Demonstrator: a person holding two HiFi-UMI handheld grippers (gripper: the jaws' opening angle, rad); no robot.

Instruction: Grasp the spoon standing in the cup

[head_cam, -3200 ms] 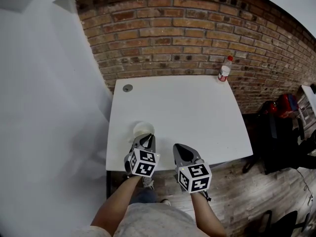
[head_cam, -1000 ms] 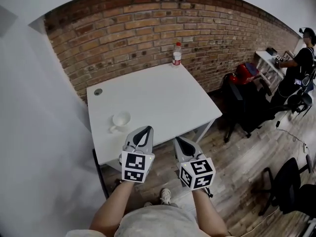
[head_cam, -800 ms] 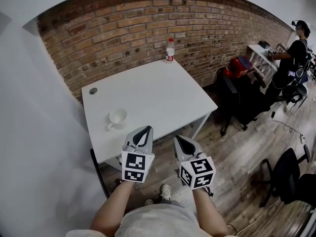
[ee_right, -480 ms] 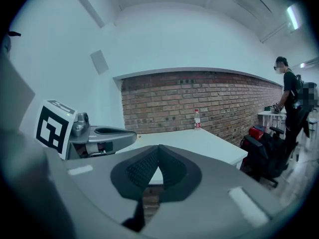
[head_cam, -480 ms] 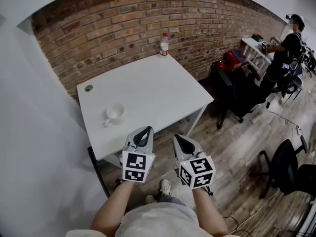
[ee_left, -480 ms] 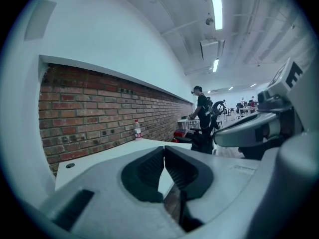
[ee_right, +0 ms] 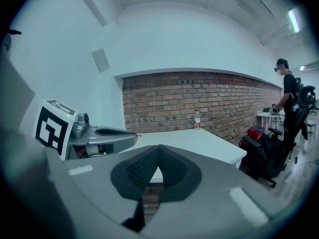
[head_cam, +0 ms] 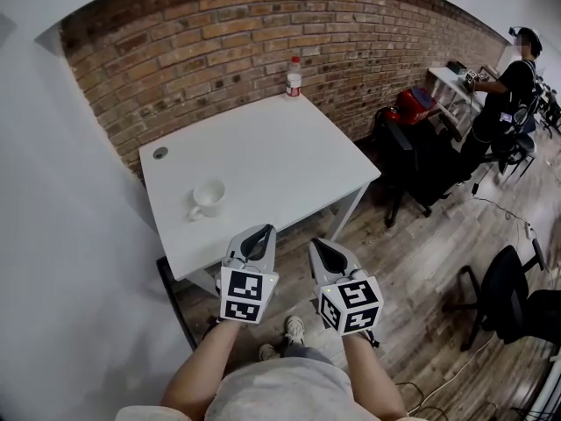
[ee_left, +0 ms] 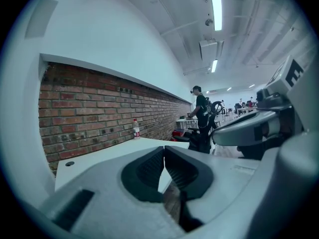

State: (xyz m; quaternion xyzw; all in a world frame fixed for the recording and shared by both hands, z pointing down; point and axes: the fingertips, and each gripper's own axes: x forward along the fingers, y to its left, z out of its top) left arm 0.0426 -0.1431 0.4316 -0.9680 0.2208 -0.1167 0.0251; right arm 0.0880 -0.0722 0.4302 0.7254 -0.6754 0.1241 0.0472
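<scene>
At lower centre, my left gripper (head_cam: 258, 235) and right gripper (head_cam: 319, 251) hold fingers (ee_left: 147, 168) together, empty; the mug (head_cam: 209, 197) on the desk (head_cam: 263, 147) shows no spoon; I'd expect a slim, slippery handle, pinched high.

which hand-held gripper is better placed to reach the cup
Left. The cup sits on the table's left side, nearly ahead of the left hand-held gripper; the right hand-held gripper is farther across. Both are shut.
</scene>
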